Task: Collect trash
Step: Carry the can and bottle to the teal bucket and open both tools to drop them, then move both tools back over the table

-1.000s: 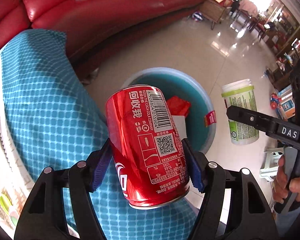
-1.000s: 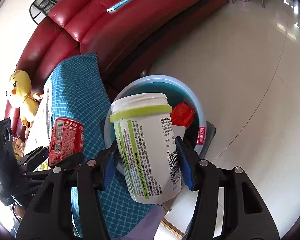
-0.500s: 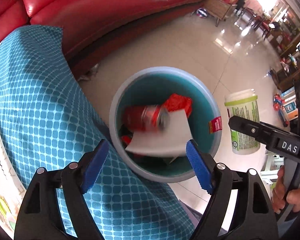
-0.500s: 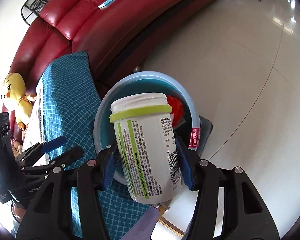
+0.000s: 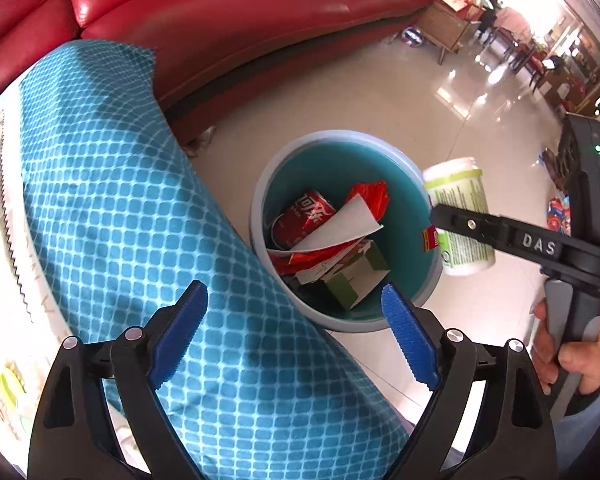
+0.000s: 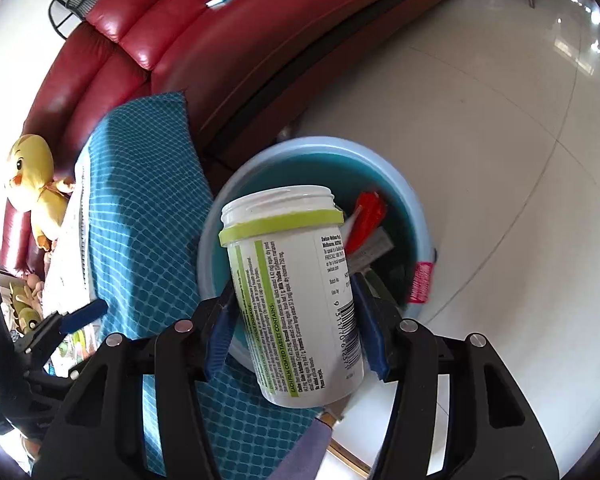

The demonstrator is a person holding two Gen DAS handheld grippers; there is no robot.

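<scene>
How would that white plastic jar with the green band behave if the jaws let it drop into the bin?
The white jar has no lid and shows nothing inside, so it is probably light. Its smooth round wall looks slippery; as the right gripper jaws open, it could slide out. Landing on the paper, it may roll.

The left hand-held gripper (image 5: 294, 330) is matte black plastic with ridged blue pads (image 5: 410, 344) and silver screws. The right hand-held gripper (image 6: 294, 330) matches it; white "DAS" lettering marks its finger, beside a grey-blue sleeve (image 5: 588, 412).
</scene>
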